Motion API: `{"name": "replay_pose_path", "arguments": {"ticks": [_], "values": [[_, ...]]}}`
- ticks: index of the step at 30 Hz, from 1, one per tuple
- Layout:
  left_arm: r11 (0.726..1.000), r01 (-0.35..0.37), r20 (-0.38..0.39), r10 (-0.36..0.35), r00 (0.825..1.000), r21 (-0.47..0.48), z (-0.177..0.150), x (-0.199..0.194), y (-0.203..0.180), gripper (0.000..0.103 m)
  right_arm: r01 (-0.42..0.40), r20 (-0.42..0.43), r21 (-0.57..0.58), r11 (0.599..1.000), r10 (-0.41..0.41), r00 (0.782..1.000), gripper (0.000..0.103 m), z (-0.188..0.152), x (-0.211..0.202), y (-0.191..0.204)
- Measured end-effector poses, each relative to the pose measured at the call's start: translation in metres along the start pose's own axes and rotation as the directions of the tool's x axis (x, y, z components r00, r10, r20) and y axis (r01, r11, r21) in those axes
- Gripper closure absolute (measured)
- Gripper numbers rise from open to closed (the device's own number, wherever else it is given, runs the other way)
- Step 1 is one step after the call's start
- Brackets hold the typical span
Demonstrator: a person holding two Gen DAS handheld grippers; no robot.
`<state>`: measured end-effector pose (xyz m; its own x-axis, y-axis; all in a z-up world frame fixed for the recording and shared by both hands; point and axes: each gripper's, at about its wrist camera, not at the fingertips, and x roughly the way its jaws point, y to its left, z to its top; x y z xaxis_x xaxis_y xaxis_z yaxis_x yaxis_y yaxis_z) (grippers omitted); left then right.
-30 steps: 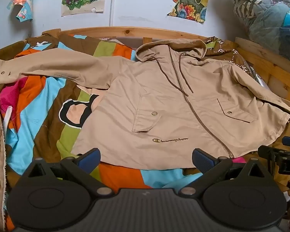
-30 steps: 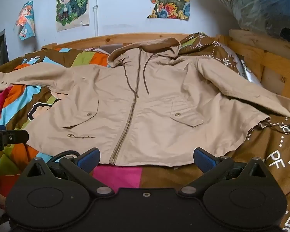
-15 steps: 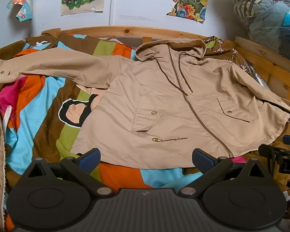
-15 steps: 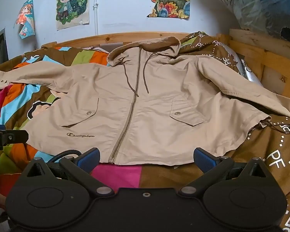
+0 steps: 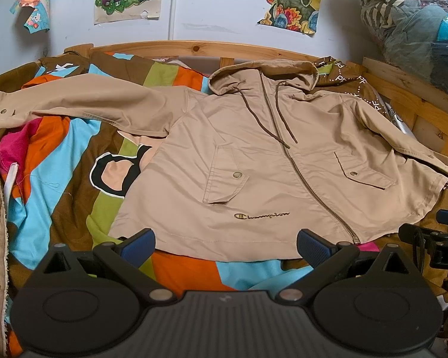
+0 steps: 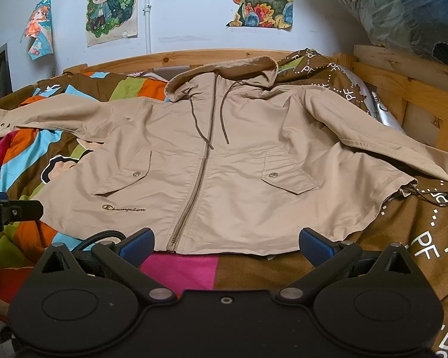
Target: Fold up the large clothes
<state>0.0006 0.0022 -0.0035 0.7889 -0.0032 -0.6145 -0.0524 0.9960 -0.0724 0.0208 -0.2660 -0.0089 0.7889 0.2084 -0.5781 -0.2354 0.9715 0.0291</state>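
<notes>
A tan hooded zip jacket (image 5: 254, 161) lies spread flat, front up, on a striped bedspread (image 5: 59, 179), sleeves stretched out to both sides and hood toward the headboard. It also shows in the right wrist view (image 6: 230, 164). My left gripper (image 5: 225, 243) is open and empty, just before the jacket's hem left of the zipper. My right gripper (image 6: 225, 243) is open and empty, just before the hem right of the zipper. Each gripper's tip shows at the edge of the other's view.
A wooden bed frame (image 5: 194, 49) rings the bed, with a rail along the right side (image 6: 403, 89). Bagged bedding (image 5: 409, 24) is piled at the upper right. Posters hang on the white wall. A brown patterned blanket (image 6: 418, 238) lies under the jacket's right side.
Both grippers have drifted very slightly; the jacket has not moved and both grippers stay open.
</notes>
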Motion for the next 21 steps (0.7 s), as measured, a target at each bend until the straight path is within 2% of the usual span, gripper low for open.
{"name": "replay_pose_path", "arguments": {"ticks": [21], "values": [[1.000, -0.004, 0.026, 0.005, 1.000, -0.009, 0.0030, -0.0044, -0.0013, 0.001, 0.001, 0.000, -0.001, 1.000, -0.001, 1.000, 0.001, -0.0002, 0.0000, -0.0006]]}}
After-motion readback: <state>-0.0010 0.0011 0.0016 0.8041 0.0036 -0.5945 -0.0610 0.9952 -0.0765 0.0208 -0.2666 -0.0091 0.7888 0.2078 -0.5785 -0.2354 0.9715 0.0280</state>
